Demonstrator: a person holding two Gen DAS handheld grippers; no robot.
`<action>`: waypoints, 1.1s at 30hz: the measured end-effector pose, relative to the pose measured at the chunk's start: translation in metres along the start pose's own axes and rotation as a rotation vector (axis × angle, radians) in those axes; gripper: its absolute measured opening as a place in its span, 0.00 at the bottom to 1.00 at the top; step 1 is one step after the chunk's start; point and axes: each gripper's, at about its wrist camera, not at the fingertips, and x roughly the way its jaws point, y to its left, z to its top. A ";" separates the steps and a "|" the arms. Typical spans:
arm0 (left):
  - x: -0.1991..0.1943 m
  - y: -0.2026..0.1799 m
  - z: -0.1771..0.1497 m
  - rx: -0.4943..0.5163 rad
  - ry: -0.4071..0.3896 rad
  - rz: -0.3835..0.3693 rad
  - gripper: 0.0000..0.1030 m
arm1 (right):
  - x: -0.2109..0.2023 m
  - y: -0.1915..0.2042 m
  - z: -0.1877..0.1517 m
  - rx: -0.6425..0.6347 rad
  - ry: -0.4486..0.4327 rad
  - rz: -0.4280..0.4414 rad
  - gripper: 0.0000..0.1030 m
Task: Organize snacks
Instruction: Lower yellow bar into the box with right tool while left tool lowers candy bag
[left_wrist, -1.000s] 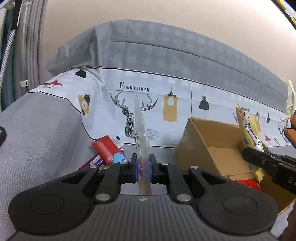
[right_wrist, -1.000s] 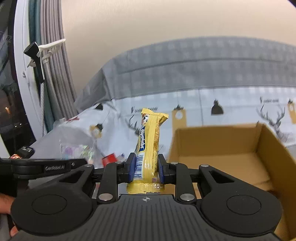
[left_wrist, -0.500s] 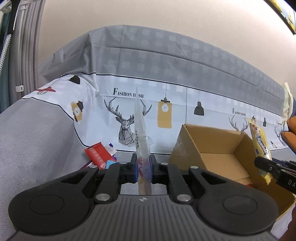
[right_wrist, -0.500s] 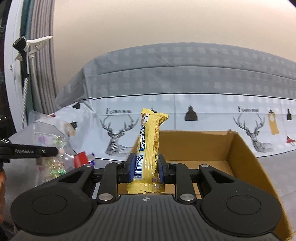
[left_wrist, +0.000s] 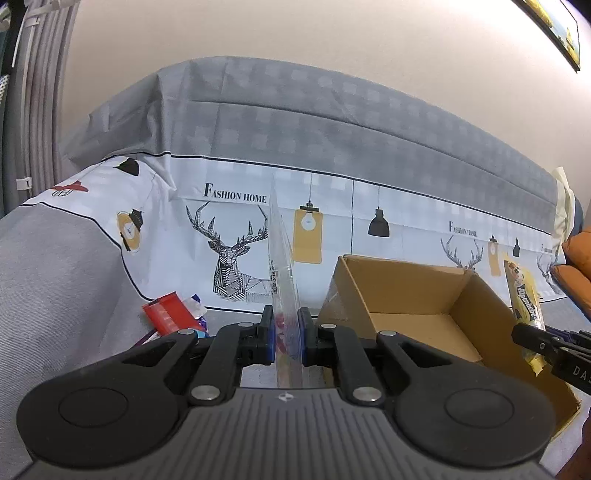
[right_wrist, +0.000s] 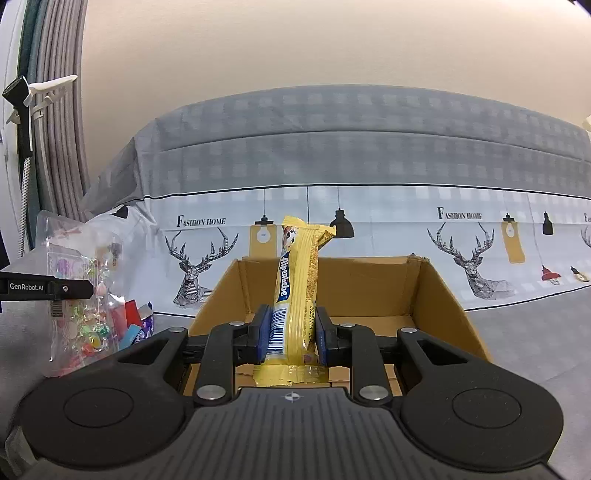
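- The left gripper (left_wrist: 287, 341) is seen clenched on a clear bag (left_wrist: 282, 280) of candies, which is held edge-on and upright between the pads.
- In the right wrist view the same bag (right_wrist: 79, 295) is shown flat-on at the left, with coloured sweets inside; this content can hardly be read in the left view.
- Loose snacks (left_wrist: 171, 317) are left on the grey cover at the left of the box, a red packet among them.
- The right gripper (right_wrist: 291, 332) is closed on a yellow bar (right_wrist: 297, 288), gripped near its lower end, with its long axis standing upright.
- The open cardboard box (right_wrist: 439, 295) lies directly ahead of and below the right gripper, so the bar is judged to be the first item to go in; the right hand is the nearer one.
- From the left gripper the box (left_wrist: 369, 295) lies to the right, and its near corner is just beside the jaws.
- Only in the left view is the bar (left_wrist: 524, 295) seen at the box's right wall; whether it is over the opening cannot be told there.
- The floor of the box is mostly hidden in the right view.
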 end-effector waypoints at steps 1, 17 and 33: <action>0.000 -0.001 0.001 0.001 -0.005 0.001 0.12 | 0.000 0.000 0.000 0.001 0.000 -0.002 0.26; -0.022 -0.043 0.009 0.052 -0.204 -0.106 0.12 | 0.000 -0.003 0.000 0.001 -0.011 -0.064 0.26; -0.017 -0.092 0.007 0.050 -0.242 -0.253 0.12 | 0.003 -0.013 -0.003 0.007 0.002 -0.146 0.26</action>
